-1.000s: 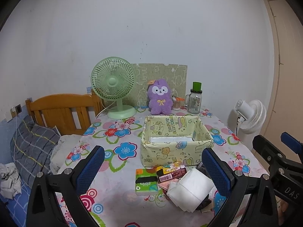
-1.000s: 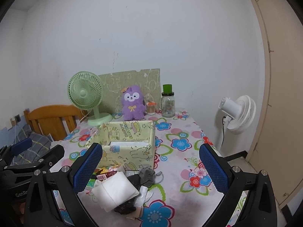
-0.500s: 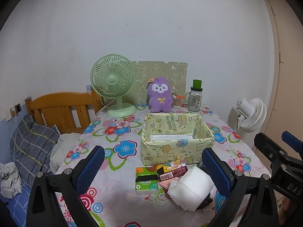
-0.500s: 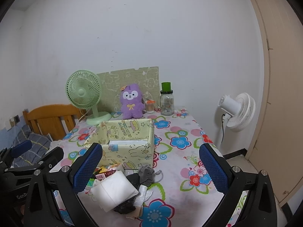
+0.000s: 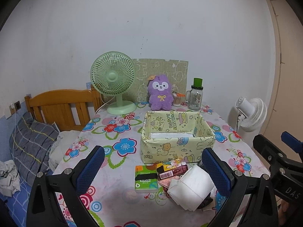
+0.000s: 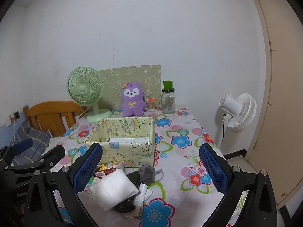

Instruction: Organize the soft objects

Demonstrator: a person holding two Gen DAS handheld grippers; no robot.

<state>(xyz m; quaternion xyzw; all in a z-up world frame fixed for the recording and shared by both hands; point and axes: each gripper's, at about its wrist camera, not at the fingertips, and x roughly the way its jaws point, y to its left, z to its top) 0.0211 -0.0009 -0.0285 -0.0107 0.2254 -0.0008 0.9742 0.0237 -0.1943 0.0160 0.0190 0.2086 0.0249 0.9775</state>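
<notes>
A yellow cartoon-print box point(image 5: 176, 143) point(image 6: 130, 141) stands open in the middle of the floral table. In front of it lies a pile: a folded white cloth point(image 5: 191, 187) point(image 6: 113, 189), a green tissue pack point(image 5: 145, 177), a pink snack packet point(image 5: 172, 172), a grey sock point(image 6: 146, 173) and dark fabric point(image 6: 125, 206). My left gripper point(image 5: 153, 170) is open and empty, above the near table edge over the pile. My right gripper point(image 6: 149, 170) is open and empty, held over the same pile from the right.
At the back of the table stand a green desk fan point(image 5: 114, 83), a purple plush toy point(image 5: 161, 94) and a glass jar with a green lid point(image 5: 195, 96). A wooden bed headboard point(image 5: 60, 106) is left of the table, a white floor fan point(image 6: 237, 111) right.
Both grippers have drawn back slightly and tilted up, so the table and box sit a little lower and farther in view. Nothing on the table has moved.
</notes>
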